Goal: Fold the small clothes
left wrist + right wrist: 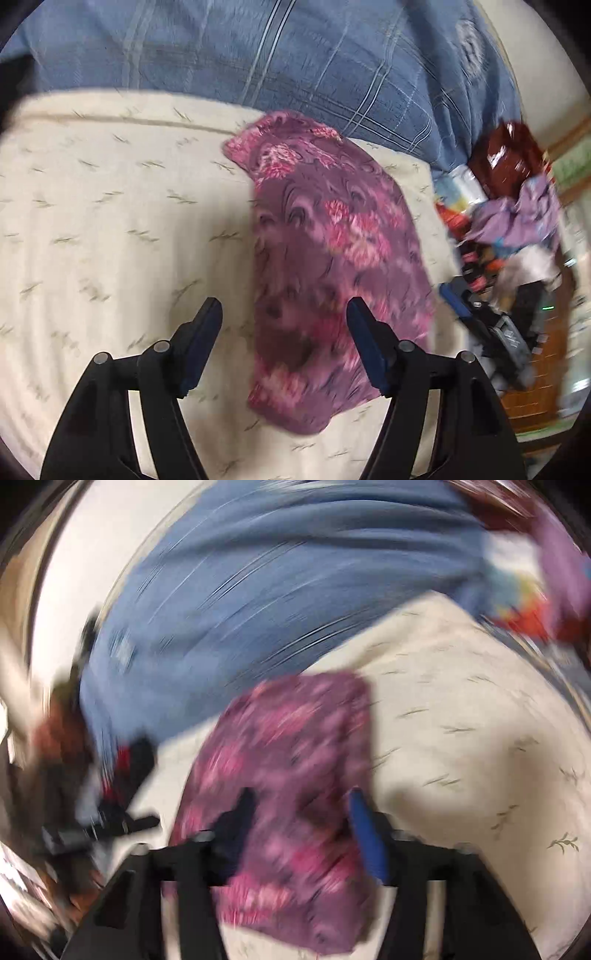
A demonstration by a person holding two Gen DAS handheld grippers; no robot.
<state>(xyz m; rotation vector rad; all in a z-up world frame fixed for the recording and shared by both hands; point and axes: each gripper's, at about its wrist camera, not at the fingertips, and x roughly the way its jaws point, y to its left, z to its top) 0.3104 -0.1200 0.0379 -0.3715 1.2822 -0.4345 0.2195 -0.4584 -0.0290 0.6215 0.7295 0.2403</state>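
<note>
Tongs, left (284, 310) and right (301, 799), gape wide and empty over the folded cloth (325, 266); a careless pinch could undo its fold.

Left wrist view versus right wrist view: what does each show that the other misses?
Left wrist only: sharp detail, with the clutter pile beside the bed and the right tongs. Right wrist only: heavy motion blur and open right tongs over the cloth. Both: purple floral garment lying on the cream sheet, and the blue plaid blanket.
</note>
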